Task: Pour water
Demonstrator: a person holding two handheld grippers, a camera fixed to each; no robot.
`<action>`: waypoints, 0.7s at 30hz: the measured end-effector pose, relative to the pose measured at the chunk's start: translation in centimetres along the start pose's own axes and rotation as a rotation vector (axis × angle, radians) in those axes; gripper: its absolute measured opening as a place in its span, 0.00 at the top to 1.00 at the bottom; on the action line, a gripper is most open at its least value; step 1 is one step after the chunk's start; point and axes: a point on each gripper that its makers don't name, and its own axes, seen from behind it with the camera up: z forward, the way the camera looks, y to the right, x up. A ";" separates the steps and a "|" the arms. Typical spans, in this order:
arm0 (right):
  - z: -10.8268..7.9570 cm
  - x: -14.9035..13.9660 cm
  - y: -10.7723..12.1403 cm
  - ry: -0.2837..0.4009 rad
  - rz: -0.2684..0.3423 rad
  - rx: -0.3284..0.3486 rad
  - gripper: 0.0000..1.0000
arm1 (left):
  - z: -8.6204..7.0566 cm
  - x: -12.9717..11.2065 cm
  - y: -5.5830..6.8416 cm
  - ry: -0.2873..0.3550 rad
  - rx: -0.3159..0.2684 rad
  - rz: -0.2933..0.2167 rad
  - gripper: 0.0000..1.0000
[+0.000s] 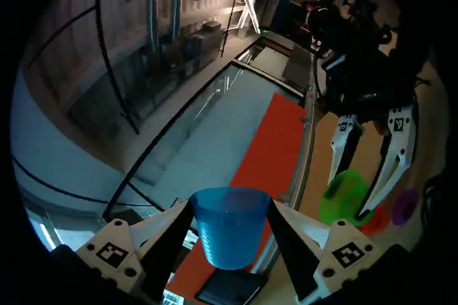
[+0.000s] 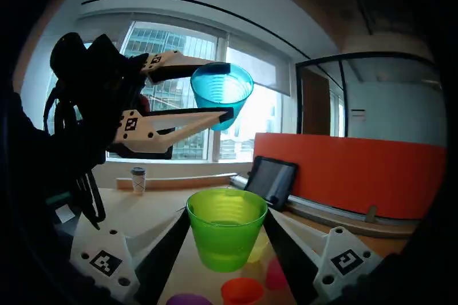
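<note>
In the left gripper view the left tool [image 1: 229, 208] pinches the blue cup [image 1: 230, 236] just under its rim, one finger pressed to each side. Farther off, the right tool [image 1: 346, 205] clasps the green cup [image 1: 342, 189] the same way, with an orange cup [image 1: 376, 222] and a purple cup [image 1: 406, 205] on the worktop [image 1: 318, 162] just beside the green cup. In the right gripper view the green cup sits upright and snug between the right tool's fingers, above the worktop. The blue cup hangs directly above the green cup, apart from it, its mouth tipped toward the camera, and a tablet [image 2: 272, 182] leans behind the green cup. I cannot tell whether the blue cup holds water. Both cups look like thin, translucent plastic — light, smooth and tapered — so the walls would probably flex under a hard squeeze and could slip in a loose one. The safest hold is likely high on the wall, where the rim stiffens it, with firm but moderate pressure, and the green cup kept level while the blue one tips.
</note>
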 end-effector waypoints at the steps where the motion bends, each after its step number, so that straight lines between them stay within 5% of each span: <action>1: 0.0 0.0 0.0 0.001 0.000 -0.001 0.09 | 0.0 -0.2 -0.2 -0.008 0.000 -0.036 0.12; 21: -0.1 0.2 0.2 0.004 0.005 -0.007 0.09 | 0.2 -3.3 -2.1 -0.074 -0.027 -0.645 0.12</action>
